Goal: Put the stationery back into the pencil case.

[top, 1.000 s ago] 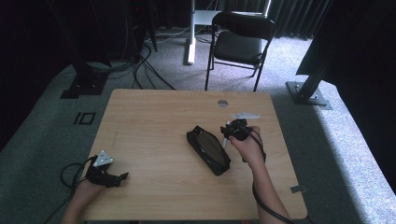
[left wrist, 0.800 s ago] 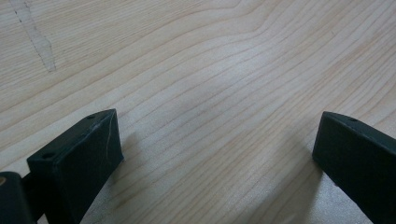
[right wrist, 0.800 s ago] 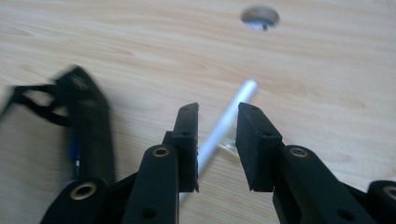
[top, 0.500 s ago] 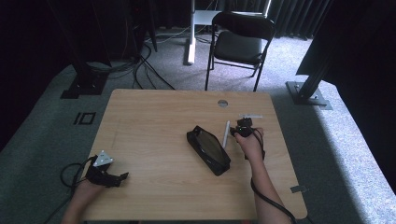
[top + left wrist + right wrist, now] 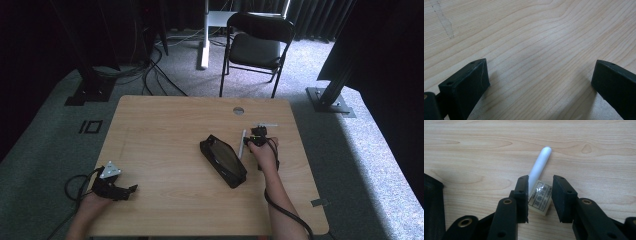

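We have the right tongs point(image 5: 540, 197) low over the desk point(image 5: 165, 135), right of centre, straddling the labelled end of a white tube point(image 5: 539, 168). The tube lies flat on the wood, its rounded tip pointing away from the tongs. The end between the jaws is a squarish pale cap with a printed label; we can't read the text. The jaws have just been opening. In the right gripper view the left jaw sits against the tube's side, or nearly so, and the right jaw stands clear of the cap with a visible gap, so it is not a pinch: parted, with the tube between them.

In the high view the right tongs point(image 5: 256, 138) are just right of a black pouch point(image 5: 223, 160) that lies diagonally near the desk's middle. The white tube point(image 5: 242, 144) shows there as a thin pale stick between pouch and hand, close to the pouch but apart from it. The pouch's edge also shows at the far left of the right gripper view.

The left tongs point(image 5: 125, 190) rest at the near left corner of the desk, well apart from the pouch and tube. The left gripper view shows the left tongs point(image 5: 539, 80) spread wide, with bare wood grain between the jaws.

A black folding chair point(image 5: 257, 45) stands beyond the far edge, and a small round hole point(image 5: 238, 110) sits in the desktop near that edge.
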The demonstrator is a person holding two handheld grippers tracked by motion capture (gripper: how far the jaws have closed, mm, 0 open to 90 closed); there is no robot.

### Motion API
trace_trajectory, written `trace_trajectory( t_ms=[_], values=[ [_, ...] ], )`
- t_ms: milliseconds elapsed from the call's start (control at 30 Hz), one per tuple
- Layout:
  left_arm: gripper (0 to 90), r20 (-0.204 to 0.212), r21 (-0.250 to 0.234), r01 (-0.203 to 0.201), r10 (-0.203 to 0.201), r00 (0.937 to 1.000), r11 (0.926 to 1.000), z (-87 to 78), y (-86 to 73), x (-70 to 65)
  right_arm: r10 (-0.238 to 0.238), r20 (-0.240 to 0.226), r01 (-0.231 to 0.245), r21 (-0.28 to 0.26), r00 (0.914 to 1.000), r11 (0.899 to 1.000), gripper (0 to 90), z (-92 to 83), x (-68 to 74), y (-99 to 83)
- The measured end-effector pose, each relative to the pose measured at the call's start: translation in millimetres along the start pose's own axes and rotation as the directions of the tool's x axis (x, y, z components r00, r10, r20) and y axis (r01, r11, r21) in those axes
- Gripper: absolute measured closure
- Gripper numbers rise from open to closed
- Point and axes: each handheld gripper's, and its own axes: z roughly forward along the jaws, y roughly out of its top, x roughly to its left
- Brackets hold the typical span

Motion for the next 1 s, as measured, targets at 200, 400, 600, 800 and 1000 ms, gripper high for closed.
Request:
trace_trajectory(
  t_ms=[200,400,600,800,1000],
  values=[
    [1.6,0.000,0.000,-0.001,0.001,1.0000,1.0000,0.0,0.0,0.0,-0.020,0.013,0.020,0.017,0.9997,1.000,64.5,0.3,0.5,0.9],
    [1.6,0.000,0.000,0.000,0.000,1.0000,1.0000,0.0,0.0,0.0,-0.006,0.011,0.005,0.034,0.9999,0.999,68.0,0.9,-1.9,-0.6],
    [1.6,0.000,0.000,0.000,0.000,1.0000,1.0000,0.0,0.0,0.0,0.017,-0.012,-0.016,0.053,0.9998,0.998,63.4,0.4,-2.8,-0.1],
    [1.6,0.000,0.000,0.000,0.000,1.0000,1.0000,0.0,0.0,0.0,-0.001,0.008,0.001,0.076,1.0000,0.997,68.0,3.0,-3.1,-2.0],
    [1.6,0.000,0.000,0.000,0.000,1.0000,1.0000,0.0,0.0,0.0,-0.007,0.003,0.007,0.051,1.0000,0.999,68.1,-9.7,-4.0,4.5]
  ],
)
